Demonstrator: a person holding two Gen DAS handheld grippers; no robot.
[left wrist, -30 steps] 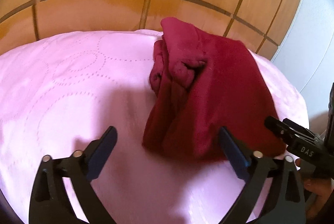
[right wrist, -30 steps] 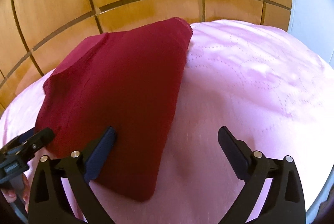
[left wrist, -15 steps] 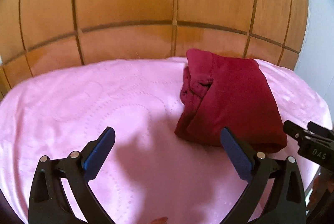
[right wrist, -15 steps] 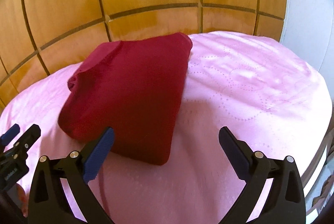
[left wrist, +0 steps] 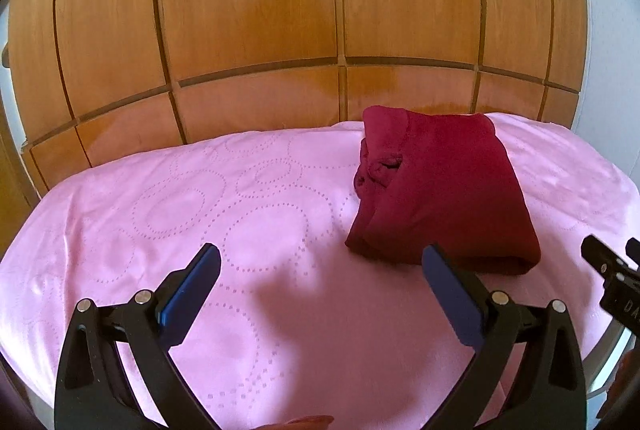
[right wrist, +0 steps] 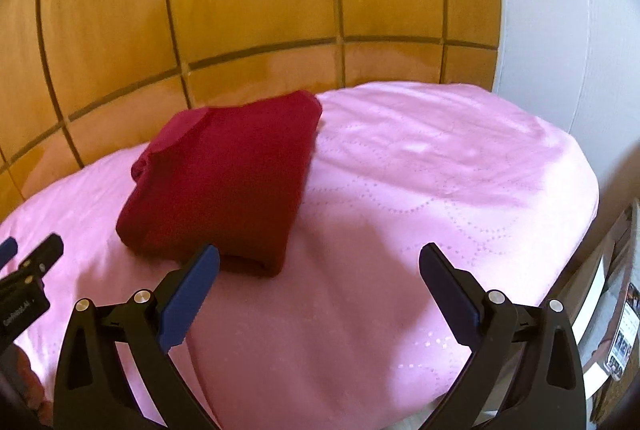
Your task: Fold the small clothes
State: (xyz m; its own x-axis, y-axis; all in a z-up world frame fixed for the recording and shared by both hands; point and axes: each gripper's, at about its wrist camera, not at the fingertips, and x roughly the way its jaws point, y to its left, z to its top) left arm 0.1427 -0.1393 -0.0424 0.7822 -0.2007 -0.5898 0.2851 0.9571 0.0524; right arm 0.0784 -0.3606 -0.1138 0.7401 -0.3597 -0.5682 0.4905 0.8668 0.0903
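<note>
A dark red garment [left wrist: 440, 189] lies folded into a compact bundle on the pink cloth [left wrist: 200, 230] near the wooden wall; it also shows in the right wrist view [right wrist: 228, 177]. My left gripper [left wrist: 320, 290] is open and empty, held back from the bundle's near left corner. My right gripper [right wrist: 318, 290] is open and empty, a little in front of the bundle's near right edge. Neither touches the garment. The right gripper's tip shows at the right edge of the left wrist view [left wrist: 612, 270].
The pink cloth [right wrist: 440, 189] covers a table set against a wooden panelled wall [left wrist: 280, 9]. A white wall [right wrist: 560, 9] stands at the right. The table's edge drops off at the right, with some items [right wrist: 620, 330] below.
Both grippers have pulled back and up from the folded garment, which now lies farther away and untouched. Both stayed open.
</note>
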